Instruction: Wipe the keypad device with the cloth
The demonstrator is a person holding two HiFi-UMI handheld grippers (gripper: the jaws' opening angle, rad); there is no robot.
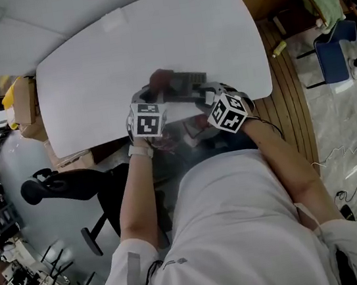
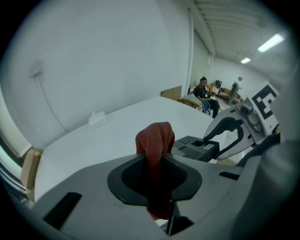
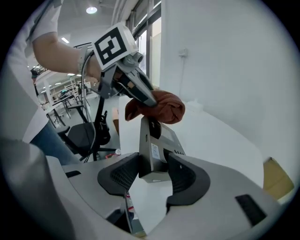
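My left gripper [image 2: 157, 164] is shut on a dark red cloth [image 2: 154, 138], which sticks up bunched from between its jaws. In the right gripper view, the cloth [image 3: 157, 107] rests against the top end of the grey keypad device [image 3: 154, 147]. My right gripper [image 3: 152, 173] holds this device on its edge between both jaws, over the white table [image 3: 220, 136]. In the head view, both grippers meet near the table's front edge, the left gripper [image 1: 158, 94] beside the right gripper [image 1: 201, 94]. The device [image 1: 188, 79] and cloth [image 1: 159, 79] lie between them.
The white table [image 1: 149, 36] stretches away bare behind the grippers. A black office chair [image 1: 58, 183] stands at the lower left, cardboard boxes [image 1: 23, 102] at the left, and a blue chair [image 1: 338, 55] on the right. People [image 2: 204, 91] sit far off.
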